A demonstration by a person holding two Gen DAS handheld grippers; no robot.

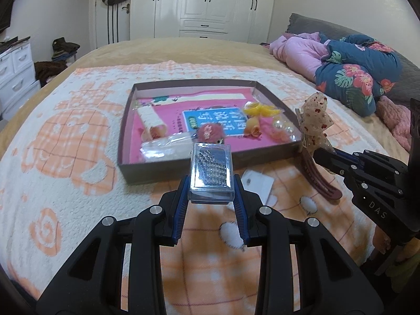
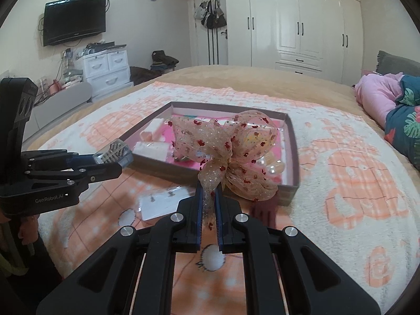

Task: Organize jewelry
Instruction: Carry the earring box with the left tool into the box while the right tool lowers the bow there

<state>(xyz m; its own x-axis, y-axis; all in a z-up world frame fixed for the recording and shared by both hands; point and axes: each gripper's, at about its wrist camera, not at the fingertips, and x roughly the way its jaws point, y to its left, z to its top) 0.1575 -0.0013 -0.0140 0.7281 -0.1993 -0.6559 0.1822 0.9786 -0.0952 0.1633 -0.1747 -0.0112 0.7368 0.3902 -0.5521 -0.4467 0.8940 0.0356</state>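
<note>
Left gripper [image 1: 212,183] nearly closed, clamped on the clear plastic case [image 1: 210,173] of rhinestone pieces, held above the blanket just short of the tray's [image 1: 126,120] near edge. Case looks rigid, light, slick-sided; grip on the flat sides seems right. Right gripper [image 2: 208,199] fully closed, pinching the tail of the sheer ribbon bow [image 2: 225,152] at the tray's near right corner. Bow is soft and floppy; its dark clip [image 1: 319,181] hangs below.
</note>
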